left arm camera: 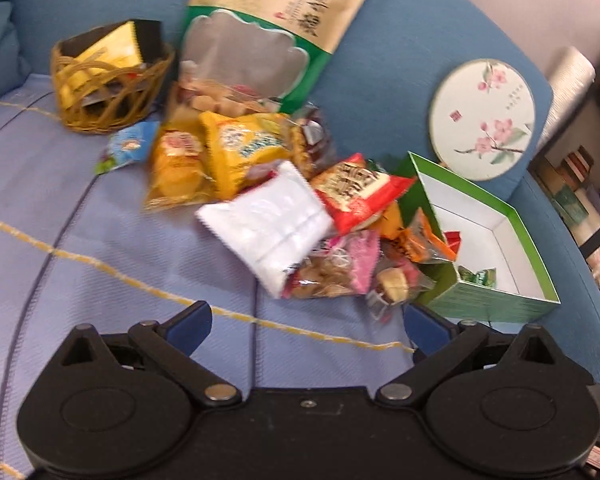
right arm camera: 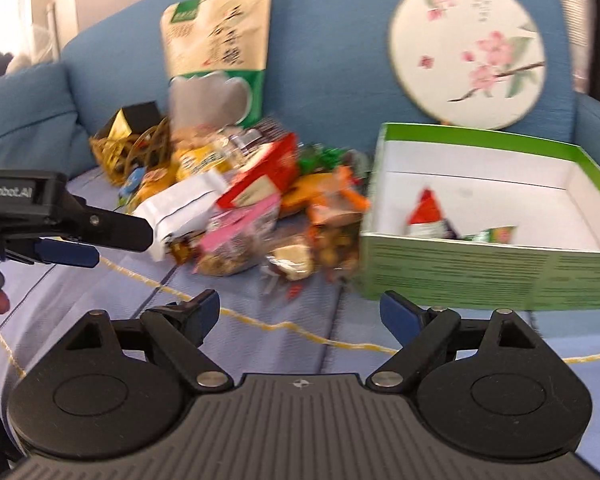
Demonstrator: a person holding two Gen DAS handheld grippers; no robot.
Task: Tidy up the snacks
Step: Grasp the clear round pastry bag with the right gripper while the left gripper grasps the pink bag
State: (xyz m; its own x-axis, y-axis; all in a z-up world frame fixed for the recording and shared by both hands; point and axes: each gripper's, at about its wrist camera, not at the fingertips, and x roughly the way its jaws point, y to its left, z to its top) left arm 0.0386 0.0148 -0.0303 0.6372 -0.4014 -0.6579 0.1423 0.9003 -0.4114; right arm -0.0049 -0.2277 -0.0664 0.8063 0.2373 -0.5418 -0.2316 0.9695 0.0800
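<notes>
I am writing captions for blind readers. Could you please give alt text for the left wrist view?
The open, empty left gripper hovers over a blue sofa seat, facing a pile of snack packets. A wicker basket stands left of the pile and an open green box, nearly empty, lies to its right. A tall tan pouch and a round floral lid lean on the backrest.

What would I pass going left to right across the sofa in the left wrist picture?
Wicker basket → small blue candy wrapper → yellow snack packet → white packet → red packet → green-and-white open box, with the round flower-painted fan leaning behind it.
</notes>
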